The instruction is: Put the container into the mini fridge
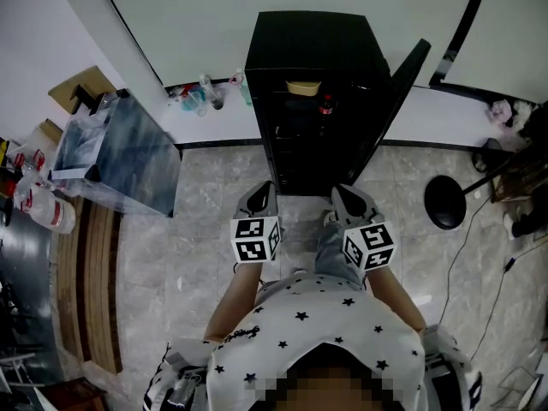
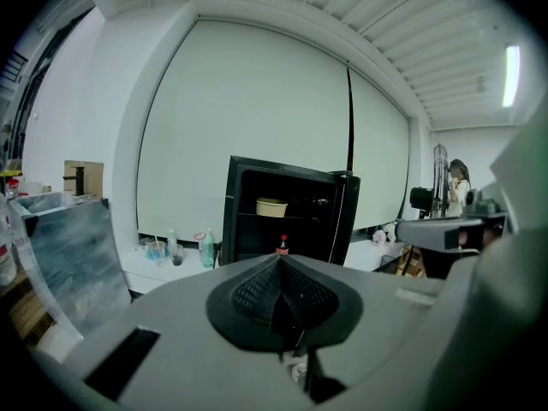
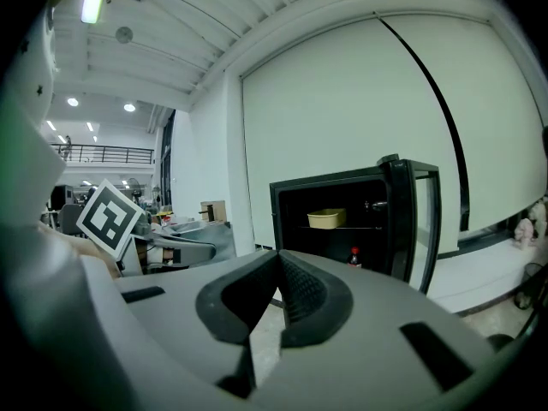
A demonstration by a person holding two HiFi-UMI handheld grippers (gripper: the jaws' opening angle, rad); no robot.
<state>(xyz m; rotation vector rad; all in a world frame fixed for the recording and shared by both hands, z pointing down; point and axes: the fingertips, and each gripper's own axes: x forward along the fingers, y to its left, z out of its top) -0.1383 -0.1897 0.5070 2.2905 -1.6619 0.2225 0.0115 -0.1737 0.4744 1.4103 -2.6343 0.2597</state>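
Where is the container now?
In the head view, top centre, the container sits high inside the open mini fridge, above the bottle.

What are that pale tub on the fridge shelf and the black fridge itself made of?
The tub: probably plastic, matte cream with a thin even rim; paper pulp is possible. The mini fridge: black, smooth casing, likely painted metal, with a faint sheen on top.

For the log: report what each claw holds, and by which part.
Nothing is held. The left claw and the right claw are both shut with nothing between the jaws. The container sits on a shelf inside the mini fridge.
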